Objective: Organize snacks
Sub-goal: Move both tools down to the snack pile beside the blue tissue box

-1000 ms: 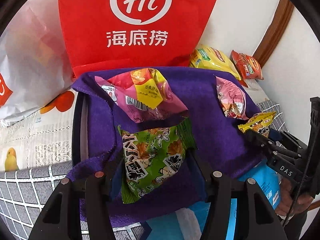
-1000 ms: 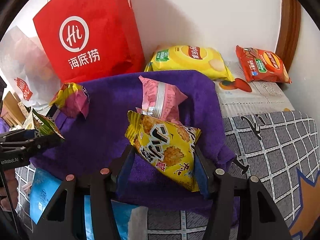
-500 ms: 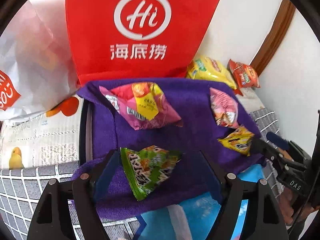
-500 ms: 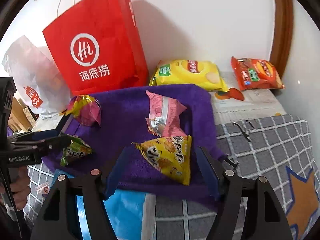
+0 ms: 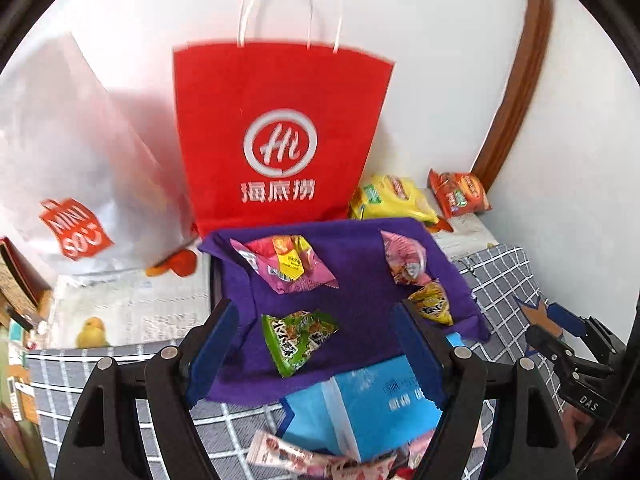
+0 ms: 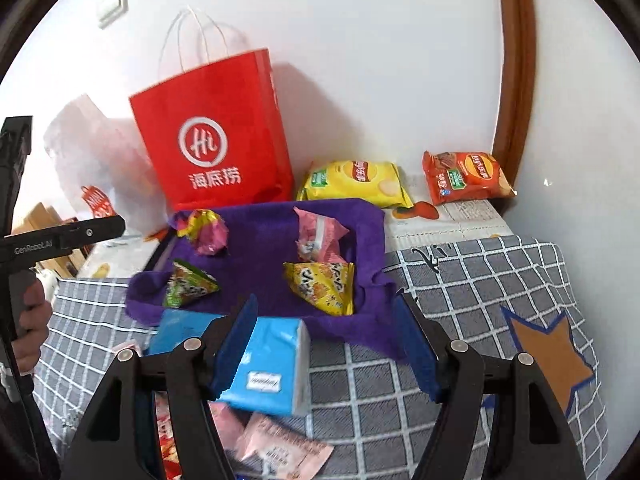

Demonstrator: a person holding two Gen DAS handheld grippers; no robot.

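Note:
Four small snack packets lie on a purple cloth (image 5: pixel 360 276): a green one (image 5: pixel 296 338) at the front left, a yellow one (image 6: pixel 324 284) at the front right, a pink-and-yellow one (image 5: pixel 288 264) and a pink one (image 6: pixel 318 238) behind them. My left gripper (image 5: pixel 315 307) hangs open above and short of the green packet, holding nothing. Just as open and empty, my right gripper (image 6: pixel 327 301) hovers in front of the yellow packet.
A red paper bag (image 5: pixel 280 140) stands against the wall behind the cloth, with a white plastic bag (image 5: pixel 80 184) to its left. Yellow (image 6: pixel 356 182) and orange (image 6: pixel 464 176) crisp bags lie at the back right. A blue tissue pack (image 6: pixel 264 364) and pink wrappers (image 6: pixel 280 448) lie near me.
Both grippers have opened and let go: the green packet left the left one and the yellow packet the right one. Both packets now lie on the cloth, and both grippers have lifted up and back.

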